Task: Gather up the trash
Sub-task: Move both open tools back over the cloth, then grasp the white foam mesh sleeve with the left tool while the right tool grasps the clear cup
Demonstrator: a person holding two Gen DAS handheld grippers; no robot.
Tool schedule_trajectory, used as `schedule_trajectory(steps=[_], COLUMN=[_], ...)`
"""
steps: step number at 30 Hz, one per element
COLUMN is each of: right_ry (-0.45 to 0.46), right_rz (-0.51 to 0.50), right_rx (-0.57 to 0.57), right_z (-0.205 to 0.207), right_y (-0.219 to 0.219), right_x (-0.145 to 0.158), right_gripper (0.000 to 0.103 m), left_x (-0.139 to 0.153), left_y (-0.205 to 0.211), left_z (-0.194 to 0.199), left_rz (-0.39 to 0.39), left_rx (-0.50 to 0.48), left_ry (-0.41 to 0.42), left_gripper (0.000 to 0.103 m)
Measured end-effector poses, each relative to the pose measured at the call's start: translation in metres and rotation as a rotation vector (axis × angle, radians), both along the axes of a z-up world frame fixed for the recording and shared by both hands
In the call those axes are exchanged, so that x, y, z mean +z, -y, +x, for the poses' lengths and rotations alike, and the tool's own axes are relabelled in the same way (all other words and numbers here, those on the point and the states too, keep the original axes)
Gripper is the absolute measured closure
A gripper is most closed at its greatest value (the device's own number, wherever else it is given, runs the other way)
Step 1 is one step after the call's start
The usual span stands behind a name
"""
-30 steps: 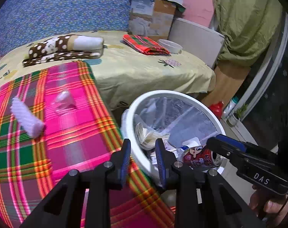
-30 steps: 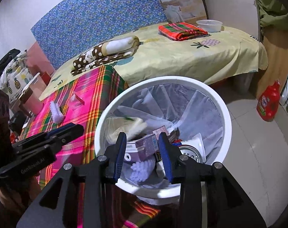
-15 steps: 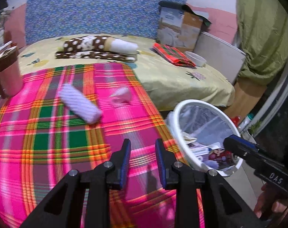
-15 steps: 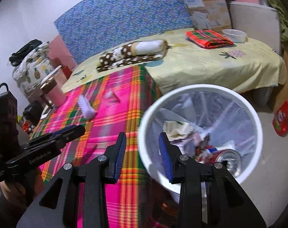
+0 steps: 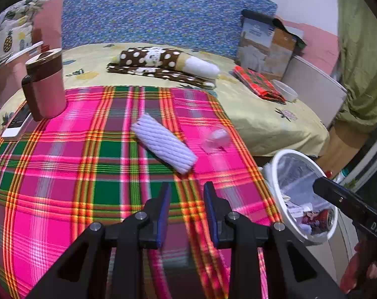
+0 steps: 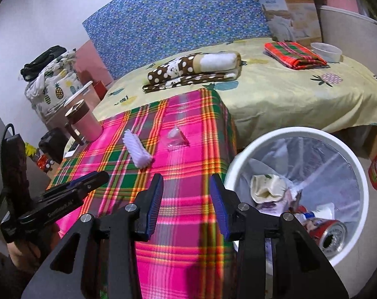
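Left wrist view: left gripper (image 5: pixel 186 196) above the pink plaid cloth (image 5: pixel 64 174), jaws partly apart and just opened a little wider, nothing between the blue pads. Ahead on the cloth, a white ribbed roll (image 5: pixel 163 145) lying at a slant; just to its right, apart from it, a small clear plastic piece (image 5: pixel 217 138), blurred. Brown and pink mug (image 5: pixel 45 84) upright at the far left corner of the cloth, a white phone (image 5: pixel 15 125) flat beside its base. White bin (image 5: pixel 278 164) with a clear liner down past the right edge of the cloth, holding paper scraps and a red can (image 5: pixel 323 220). Right gripper (image 5: pixel 350 206) reaching in from the right over the bin, a hand (image 5: pixel 357 271) below it. Behind, a yellow sheet (image 5: pixel 250 114) with a brown dotted bundle (image 5: pixel 161 63), a folded red plaid cloth (image 5: pixel 258 83) and a cardboard box (image 5: pixel 265 47).

Right wrist view: right gripper (image 6: pixel 186 196) over the near edge of the pink plaid cloth (image 6: pixel 188 261), jaws partly apart and just widened a bit, holding nothing. White ribbed roll (image 6: pixel 137 150) and clear plastic piece (image 6: pixel 174 138) further up the cloth, near each other, not touching. Bin (image 6: pixel 238 164) low on the right, just beside the cloth's edge, with crumpled cream paper (image 6: pixel 265 188) and the red can (image 6: pixel 329 234) inside. Left gripper (image 6: pixel 94 178) at the lower left over the cloth's left edge; gap between its fingers not clear from here. Mug (image 6: pixel 82 122) at the far left corner
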State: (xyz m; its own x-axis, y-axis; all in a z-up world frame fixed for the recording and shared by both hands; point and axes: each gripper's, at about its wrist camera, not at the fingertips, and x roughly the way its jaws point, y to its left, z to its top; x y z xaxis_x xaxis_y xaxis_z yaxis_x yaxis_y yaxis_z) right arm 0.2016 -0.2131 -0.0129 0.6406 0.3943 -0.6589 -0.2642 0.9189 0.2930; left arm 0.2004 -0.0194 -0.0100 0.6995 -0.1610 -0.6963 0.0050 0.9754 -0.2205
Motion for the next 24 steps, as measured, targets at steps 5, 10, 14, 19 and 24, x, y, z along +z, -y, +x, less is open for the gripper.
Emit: schedule_trajectory(steps=[5, 10, 14, 19, 24], right_ry=[-0.011, -0.026, -0.033, -0.044, -0.059], right_rz=[-0.004, -0.006, -0.004, -0.004, -0.001], right_rx=[0.022, 0.035, 0.040, 0.030, 0.019], right_z=[0.009, 0.021, 0.026, 0.034, 0.043], right_y=[-0.012, -0.023, -0.027, -0.024, -0.022], right_x=[0.000, -0.004, -0.005, -0.008, -0.013], right_gripper=[0.062, 0.062, 0.062, 0.062, 0.062], left_x=[-0.002, -0.006, -0.014, -0.029, -0.041], left_y=[-0.013, -0.018, -0.020, -0.023, -0.023], left_z=[0.013, 0.034, 0.055, 0.082, 0.098], left_rz=[-0.025, -0.049, -0.070, -0.090, -0.096], left_rx=[0.032, 0.057, 0.084, 0.128, 0.147], left_ry=[-0.013, -0.026, -0.048, -0.093, -0.123], left_gripper=[0.062, 0.060, 0.058, 0.057, 0.054])
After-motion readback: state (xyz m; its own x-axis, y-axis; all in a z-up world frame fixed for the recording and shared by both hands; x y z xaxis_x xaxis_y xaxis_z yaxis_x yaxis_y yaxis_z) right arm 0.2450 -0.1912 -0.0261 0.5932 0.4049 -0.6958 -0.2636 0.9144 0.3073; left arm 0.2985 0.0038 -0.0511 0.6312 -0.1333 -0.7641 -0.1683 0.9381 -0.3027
